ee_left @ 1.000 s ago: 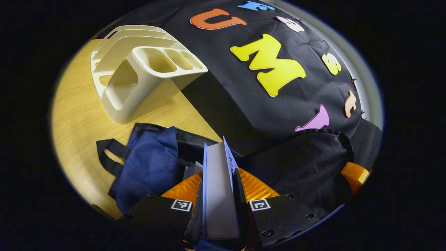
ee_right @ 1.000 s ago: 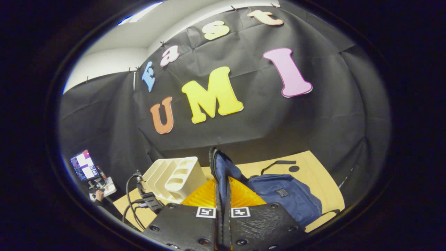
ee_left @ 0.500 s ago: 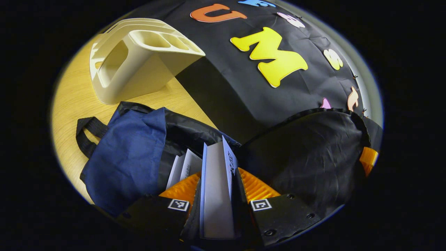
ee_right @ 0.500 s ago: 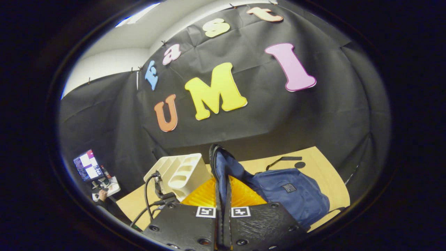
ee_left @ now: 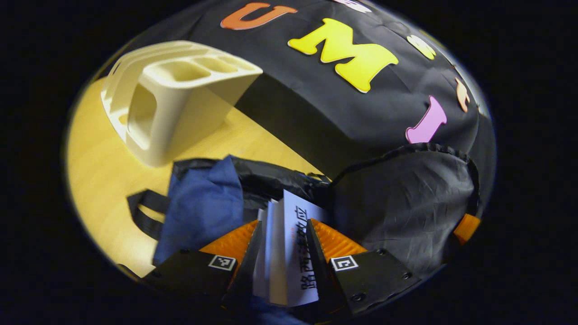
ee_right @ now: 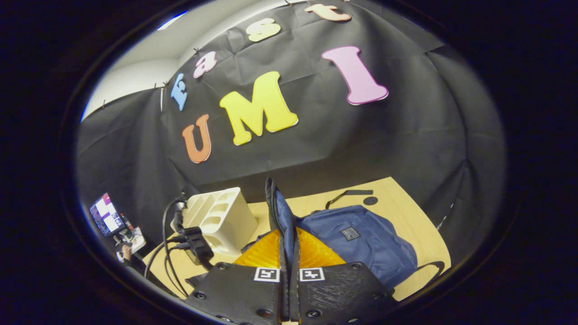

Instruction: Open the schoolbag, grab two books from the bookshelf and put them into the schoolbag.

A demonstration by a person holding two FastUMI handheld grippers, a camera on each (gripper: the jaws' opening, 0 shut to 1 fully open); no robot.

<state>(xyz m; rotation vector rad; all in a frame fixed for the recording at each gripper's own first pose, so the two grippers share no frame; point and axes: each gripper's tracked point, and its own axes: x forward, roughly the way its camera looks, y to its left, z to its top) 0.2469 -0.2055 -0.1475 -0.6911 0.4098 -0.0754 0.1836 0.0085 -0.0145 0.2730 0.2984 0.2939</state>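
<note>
Left gripper: both fingers press on a pale book, held upright between them with its printed cover facing right; the book sits at the mouth of the open schoolbag, and behind it a second pale edge shows inside the opening, though I cannot tell what it is. The bag's blue fabric lies to the left with a black strap on the wooden table; its black-lined flap stands raised at the right. The cream bookshelf stands on the table beyond the bag, near the wall, its slots holding no books.

Right gripper: fingers closed narrow on the edge of the bag's flap, holding it up; the blue bag body lies on the table to the right; the left gripper with its cables appears beside the bookshelf; a monitor sits at far left.
</note>
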